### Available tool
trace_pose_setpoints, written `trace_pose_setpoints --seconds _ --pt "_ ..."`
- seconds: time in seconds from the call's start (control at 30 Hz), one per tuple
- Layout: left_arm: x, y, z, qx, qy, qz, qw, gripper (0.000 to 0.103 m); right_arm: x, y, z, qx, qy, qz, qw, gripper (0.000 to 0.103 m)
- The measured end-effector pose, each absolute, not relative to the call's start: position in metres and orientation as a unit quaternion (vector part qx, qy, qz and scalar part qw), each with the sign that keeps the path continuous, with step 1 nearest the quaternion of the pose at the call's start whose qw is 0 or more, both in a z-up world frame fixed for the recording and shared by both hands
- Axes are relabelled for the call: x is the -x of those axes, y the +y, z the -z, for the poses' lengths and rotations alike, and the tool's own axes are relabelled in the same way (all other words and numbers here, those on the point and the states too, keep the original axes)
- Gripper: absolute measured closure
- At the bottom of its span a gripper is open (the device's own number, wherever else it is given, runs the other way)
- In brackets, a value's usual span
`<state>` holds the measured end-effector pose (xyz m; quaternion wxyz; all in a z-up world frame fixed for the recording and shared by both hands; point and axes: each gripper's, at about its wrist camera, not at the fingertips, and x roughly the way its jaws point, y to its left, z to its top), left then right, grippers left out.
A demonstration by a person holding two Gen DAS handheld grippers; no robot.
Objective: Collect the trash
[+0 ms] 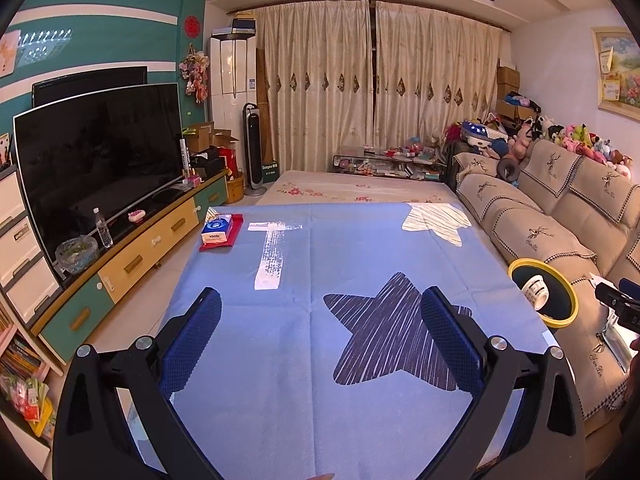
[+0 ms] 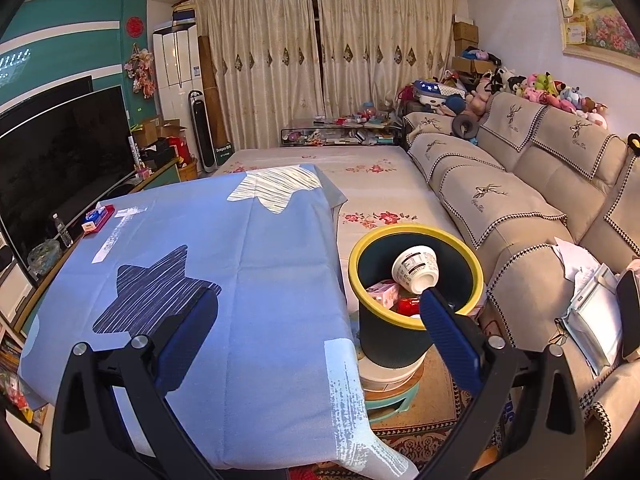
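A dark green bin with a yellow rim (image 2: 416, 280) stands on a stool between the table and the sofa; it shows at the right edge (image 1: 544, 294) of the left wrist view too. Inside it lie a white paper cup (image 2: 416, 270), a pink box (image 2: 382, 294) and something red (image 2: 408, 306). My right gripper (image 2: 316, 312) hangs open, its right finger (image 2: 448, 340) just in front of the bin, with nothing held. My left gripper (image 1: 320, 320) is open and empty over the blue star-patterned tablecloth (image 1: 300, 360). A blue tissue pack on a red cloth (image 1: 218, 230) lies at the table's far left corner.
A TV (image 1: 100, 160) on a low cabinet runs along the left, with a water bottle (image 1: 103, 228) and a plastic bag on it. A beige sofa (image 2: 520, 208) with papers (image 2: 592, 292) lines the right. A flowered cloth covers the surface beyond the table.
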<state>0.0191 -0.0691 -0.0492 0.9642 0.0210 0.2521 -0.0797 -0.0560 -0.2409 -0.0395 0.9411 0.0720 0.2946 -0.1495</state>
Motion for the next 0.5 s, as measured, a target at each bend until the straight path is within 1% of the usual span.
trace_pose_setpoints --seconds 0.5 --pt "-0.0187 -0.0689 0.0499 -0.025 0.250 0.082 0.964 0.005 0.0541 -0.2407 0.0415 -0.072 0.296 0.148 0.941 0.007"
